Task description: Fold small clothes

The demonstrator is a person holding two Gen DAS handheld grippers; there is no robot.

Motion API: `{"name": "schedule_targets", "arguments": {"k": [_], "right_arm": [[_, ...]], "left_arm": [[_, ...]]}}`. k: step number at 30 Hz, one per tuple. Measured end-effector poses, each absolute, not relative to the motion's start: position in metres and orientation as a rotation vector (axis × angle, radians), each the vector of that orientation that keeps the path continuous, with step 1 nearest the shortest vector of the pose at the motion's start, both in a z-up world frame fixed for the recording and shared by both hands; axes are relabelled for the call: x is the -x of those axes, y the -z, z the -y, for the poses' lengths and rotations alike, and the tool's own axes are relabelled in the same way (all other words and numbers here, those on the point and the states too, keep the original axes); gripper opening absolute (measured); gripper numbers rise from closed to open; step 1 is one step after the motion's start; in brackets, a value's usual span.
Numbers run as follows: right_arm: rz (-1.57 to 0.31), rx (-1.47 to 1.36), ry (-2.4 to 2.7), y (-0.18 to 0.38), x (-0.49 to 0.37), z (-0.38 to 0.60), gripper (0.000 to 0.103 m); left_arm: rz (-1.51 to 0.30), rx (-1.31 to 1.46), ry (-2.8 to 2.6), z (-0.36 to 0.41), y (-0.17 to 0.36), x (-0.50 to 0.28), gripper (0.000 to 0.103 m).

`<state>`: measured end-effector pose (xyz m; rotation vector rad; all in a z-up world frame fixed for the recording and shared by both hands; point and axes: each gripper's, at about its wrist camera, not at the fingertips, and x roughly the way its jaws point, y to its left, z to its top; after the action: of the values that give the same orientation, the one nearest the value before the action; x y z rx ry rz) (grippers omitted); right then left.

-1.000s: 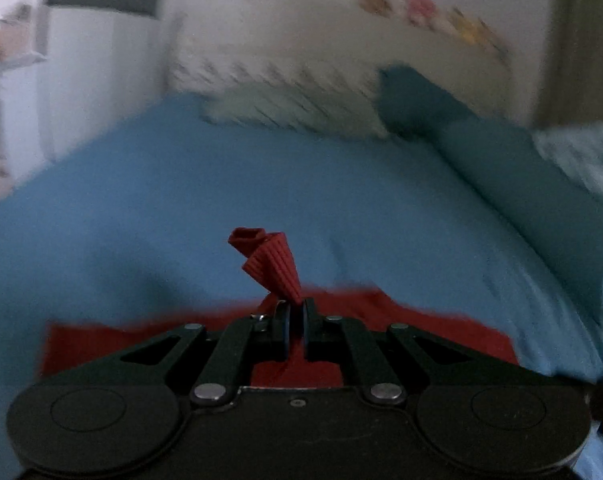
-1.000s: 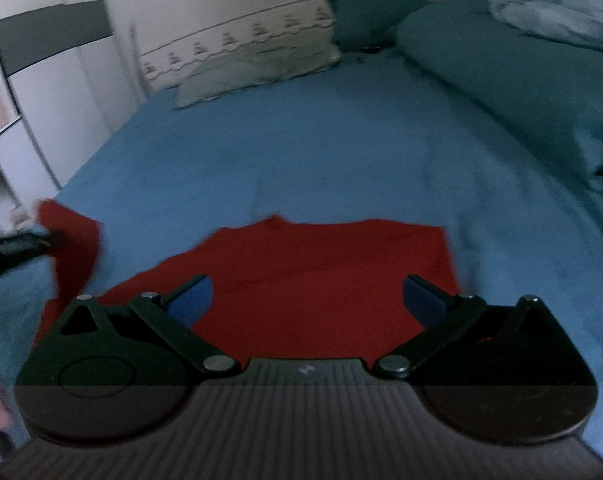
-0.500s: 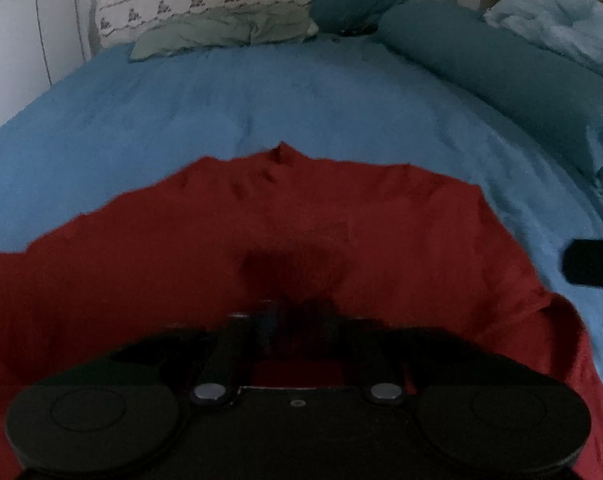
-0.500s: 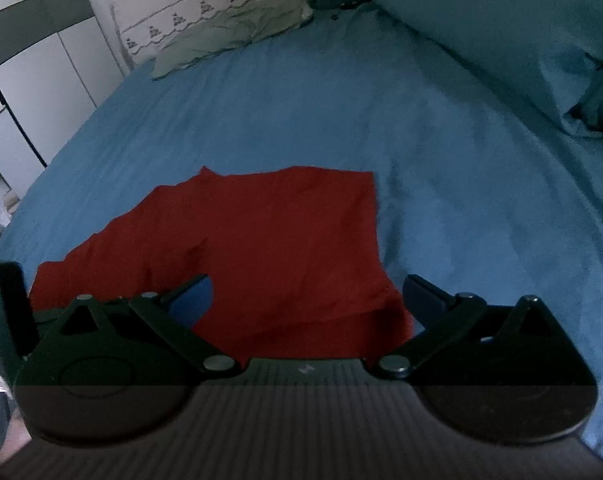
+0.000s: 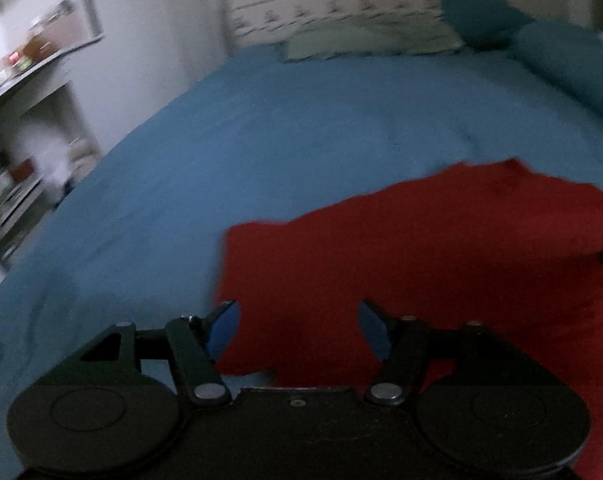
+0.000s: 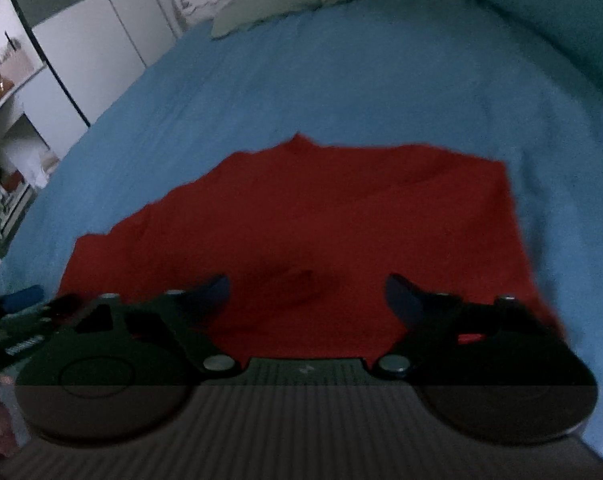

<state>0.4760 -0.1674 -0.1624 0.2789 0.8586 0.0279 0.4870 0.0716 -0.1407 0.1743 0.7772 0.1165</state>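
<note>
My left gripper (image 5: pixel 297 330) is matt black plastic with shiny round metal pivot pins, and its finger pads (image 5: pixel 223 330) look like smooth blue rubber or plastic. My right gripper (image 6: pixel 307 294) has the same matt black finish, with a ribbed panel on its body. The red garment (image 6: pixel 321 220) is soft, dull cloth. The blue bedsheet (image 6: pixel 341 80) is matt woven fabric, faintly creased.

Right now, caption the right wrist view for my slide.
Open right gripper hovering over a flat red cloth garment on a blue bedsheet.
</note>
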Motion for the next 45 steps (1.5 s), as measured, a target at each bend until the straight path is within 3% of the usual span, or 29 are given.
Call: {"name": "schedule_targets", "arguments": {"k": [4, 7, 8, 9, 18, 28, 31, 32, 34, 36, 40, 45], "right_arm": [[-0.883, -0.232, -0.003, 0.184, -0.493, 0.147, 0.071], [-0.894, -0.162, 0.028, 0.191, -0.500, 0.136, 0.043], [-0.888, -0.145, 0.021, 0.188, -0.501, 0.133, 0.024], [-0.887, -0.141, 0.009, 0.184, -0.503, 0.132, 0.021], [-0.765, -0.105, 0.147, 0.108, -0.495, 0.192, 0.021], [-0.896, -0.053, 0.194, 0.187, -0.476, 0.249, 0.021], [-0.891, -0.099, 0.224, 0.188, -0.473, 0.255, 0.025], [-0.889, -0.115, 0.246, 0.184, -0.471, 0.254, 0.036], [-0.863, -0.125, 0.269, 0.176, -0.463, 0.249, 0.084], [-0.795, -0.114, 0.235, 0.165, -0.450, 0.239, 0.096], [-0.771, -0.097, 0.158, 0.161, -0.452, 0.217, 0.096], [-0.798, -0.187, 0.205, 0.186, -0.462, 0.221, 0.096]], "left_arm": [[-0.813, -0.141, -0.172, -0.098, 0.154, -0.488, 0.071], [-0.846, -0.127, -0.186, -0.108, 0.161, -0.484, 0.071], [-0.858, -0.120, -0.188, -0.109, 0.163, -0.484, 0.071], [-0.868, -0.114, -0.185, -0.109, 0.165, -0.482, 0.071], [-0.846, -0.125, -0.118, -0.094, 0.170, -0.498, 0.071], [-0.885, -0.106, -0.118, -0.102, 0.178, -0.505, 0.073], [-0.893, -0.134, -0.117, -0.102, 0.171, -0.499, 0.071], [-0.881, -0.136, -0.103, -0.101, 0.165, -0.495, 0.071], [-0.852, -0.140, -0.070, -0.096, 0.155, -0.490, 0.072], [-0.818, -0.150, -0.036, -0.085, 0.145, -0.487, 0.072], [-0.773, -0.118, 0.055, -0.062, 0.140, -0.494, 0.073], [-0.810, -0.097, 0.105, -0.041, 0.170, -0.518, 0.073]]}}
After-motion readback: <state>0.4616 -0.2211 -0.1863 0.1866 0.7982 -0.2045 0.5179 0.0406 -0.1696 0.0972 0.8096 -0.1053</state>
